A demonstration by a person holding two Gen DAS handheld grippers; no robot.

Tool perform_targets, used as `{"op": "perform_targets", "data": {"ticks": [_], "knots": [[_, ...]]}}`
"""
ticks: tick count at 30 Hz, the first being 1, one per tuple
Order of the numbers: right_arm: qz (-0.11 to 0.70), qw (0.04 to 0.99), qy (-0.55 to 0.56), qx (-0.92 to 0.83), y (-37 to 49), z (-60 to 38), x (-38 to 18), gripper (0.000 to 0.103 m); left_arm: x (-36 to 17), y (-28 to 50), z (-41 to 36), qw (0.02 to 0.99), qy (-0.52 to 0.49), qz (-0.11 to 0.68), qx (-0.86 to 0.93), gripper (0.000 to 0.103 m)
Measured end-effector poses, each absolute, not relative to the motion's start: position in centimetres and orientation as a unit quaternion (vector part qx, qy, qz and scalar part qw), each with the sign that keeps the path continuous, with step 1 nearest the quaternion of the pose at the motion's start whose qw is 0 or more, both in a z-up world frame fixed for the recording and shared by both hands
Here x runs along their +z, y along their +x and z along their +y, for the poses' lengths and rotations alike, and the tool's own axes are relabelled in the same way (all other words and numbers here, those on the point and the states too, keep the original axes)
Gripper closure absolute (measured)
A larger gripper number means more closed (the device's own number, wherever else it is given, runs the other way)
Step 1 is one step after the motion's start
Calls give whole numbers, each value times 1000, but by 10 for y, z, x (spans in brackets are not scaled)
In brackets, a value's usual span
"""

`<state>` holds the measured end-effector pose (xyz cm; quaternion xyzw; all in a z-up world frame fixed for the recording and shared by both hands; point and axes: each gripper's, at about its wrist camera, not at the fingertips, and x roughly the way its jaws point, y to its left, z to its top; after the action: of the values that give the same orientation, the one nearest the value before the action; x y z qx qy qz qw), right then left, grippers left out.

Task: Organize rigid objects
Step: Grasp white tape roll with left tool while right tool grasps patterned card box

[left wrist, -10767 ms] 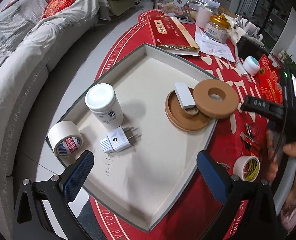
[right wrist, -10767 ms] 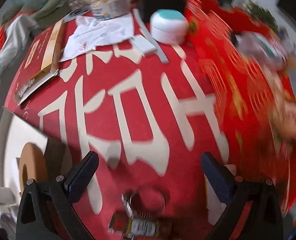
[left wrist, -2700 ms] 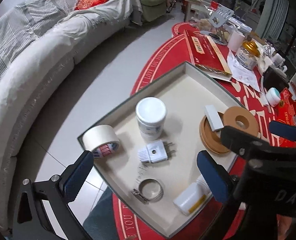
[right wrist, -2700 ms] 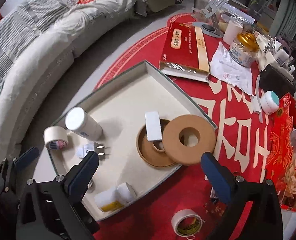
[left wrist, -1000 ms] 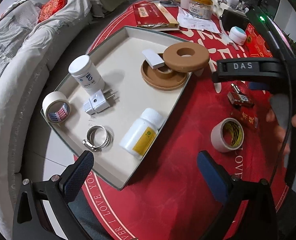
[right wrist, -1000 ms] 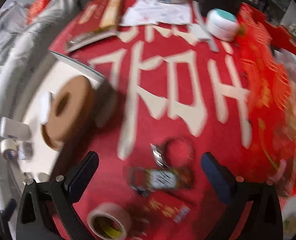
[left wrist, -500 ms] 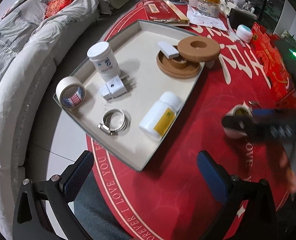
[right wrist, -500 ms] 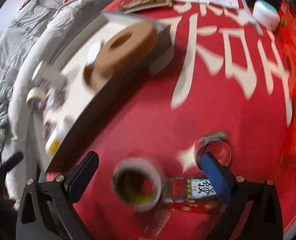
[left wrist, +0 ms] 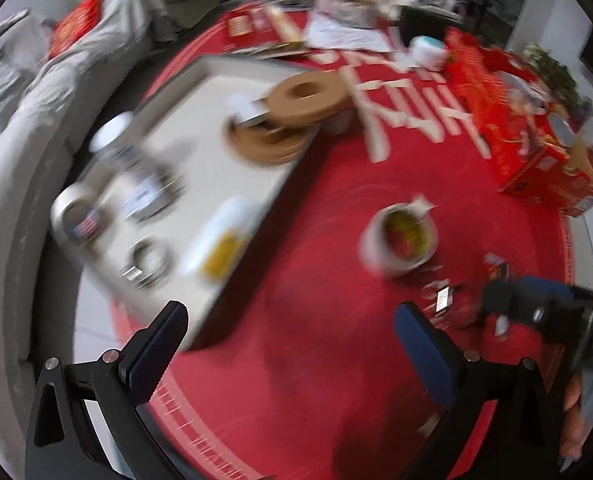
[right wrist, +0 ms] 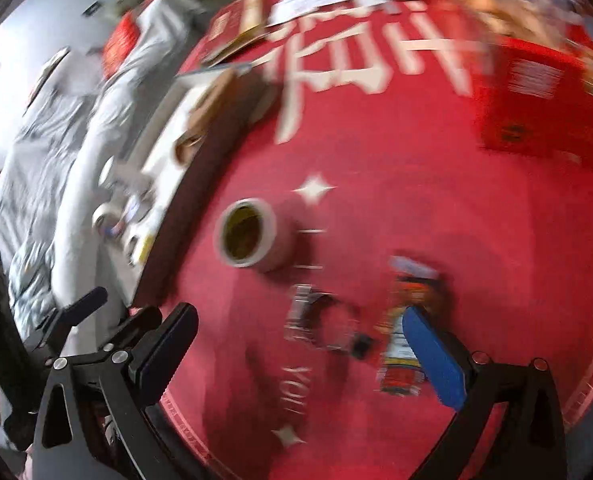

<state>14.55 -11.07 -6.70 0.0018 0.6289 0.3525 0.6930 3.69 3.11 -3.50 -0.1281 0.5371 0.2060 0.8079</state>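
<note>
Both views are motion-blurred. A grey tray on the red round tablecloth holds a brown ring, a white jar, a tape roll, a plug, a hose clamp and a white bottle. A loose tape roll lies on the cloth right of the tray. Nearer, a metal hose clamp and a small red packet lie on the cloth. My left gripper stands open and empty over the cloth. My right gripper is open, low over the clamp, with nothing between its fingers.
A red gift box sits at the right of the table. A white jar with a teal lid, papers and a red flat box lie at the far side. A grey sofa curves along the left.
The left gripper has swung right, away from the tray. The right gripper has moved down and closer to the hose clamp and packet, past the loose tape roll.
</note>
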Motion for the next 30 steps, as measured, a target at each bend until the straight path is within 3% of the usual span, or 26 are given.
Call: {"op": "perform_targets", "data": {"ticks": [6, 14, 18, 25, 30], "knots": [[628, 718, 25, 299, 162, -154, -68, 0, -53, 89, 8, 807, -118, 544, 199, 0], [652, 729, -73, 197, 166, -193, -92, 0, -82, 118, 9, 784, -114, 570, 217, 0], [645, 713, -138, 238, 152, -188, -94, 0, -92, 117, 14, 778, -126, 574, 222, 0], [491, 692, -366, 382, 122, -144, -90, 0, -96, 114, 20, 783, -161, 557, 226, 0], [523, 660, -328, 427, 143, -149, -95, 0, -96, 105, 15, 795, -162, 535, 236, 0]]}}
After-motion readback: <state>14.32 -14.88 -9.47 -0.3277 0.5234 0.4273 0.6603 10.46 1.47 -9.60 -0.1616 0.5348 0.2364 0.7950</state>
